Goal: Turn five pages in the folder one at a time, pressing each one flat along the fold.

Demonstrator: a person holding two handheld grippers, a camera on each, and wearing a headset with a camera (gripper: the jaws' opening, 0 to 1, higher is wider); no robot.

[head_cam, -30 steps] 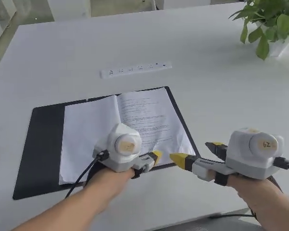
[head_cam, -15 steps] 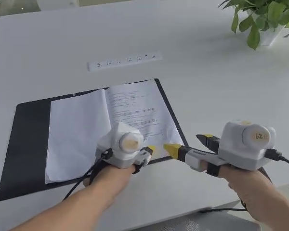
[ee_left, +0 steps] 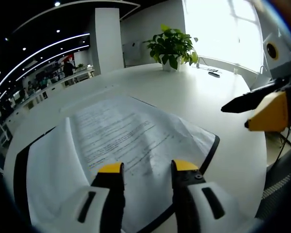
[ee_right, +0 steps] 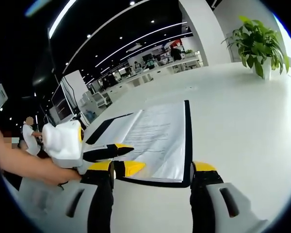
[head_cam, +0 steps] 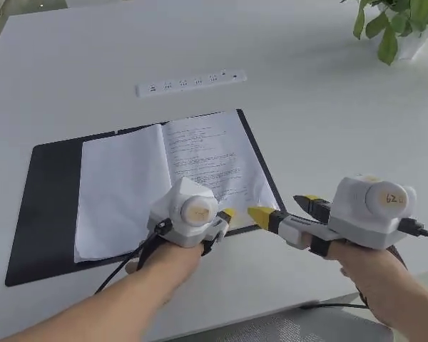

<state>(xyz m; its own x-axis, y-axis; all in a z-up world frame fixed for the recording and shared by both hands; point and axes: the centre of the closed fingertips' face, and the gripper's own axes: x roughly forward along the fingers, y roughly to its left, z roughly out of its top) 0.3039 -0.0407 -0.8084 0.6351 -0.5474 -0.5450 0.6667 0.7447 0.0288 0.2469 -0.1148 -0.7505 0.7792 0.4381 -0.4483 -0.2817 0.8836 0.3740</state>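
Observation:
A black folder [head_cam: 50, 199] lies open on the white table, with a blank white page [head_cam: 121, 185] on its left and a printed page [head_cam: 207, 160] on its right. My left gripper [head_cam: 225, 217] hovers at the printed page's near right corner, open, with nothing between its jaws. In the left gripper view the printed page [ee_left: 121, 131] spreads out just beyond the left gripper [ee_left: 143, 167]. My right gripper [head_cam: 285, 208] is open wide just off the folder's near right corner, pointing left toward it. In the right gripper view the folder [ee_right: 186, 141] lies ahead of the right gripper [ee_right: 155, 167].
A white power strip [head_cam: 191, 83] lies on the table beyond the folder. A potted green plant [head_cam: 392, 25] stands at the far right. The table's near edge runs just below my hands.
The head view has shifted a little. Both grippers stay open near the folder's near right corner, and the pages lie as before.

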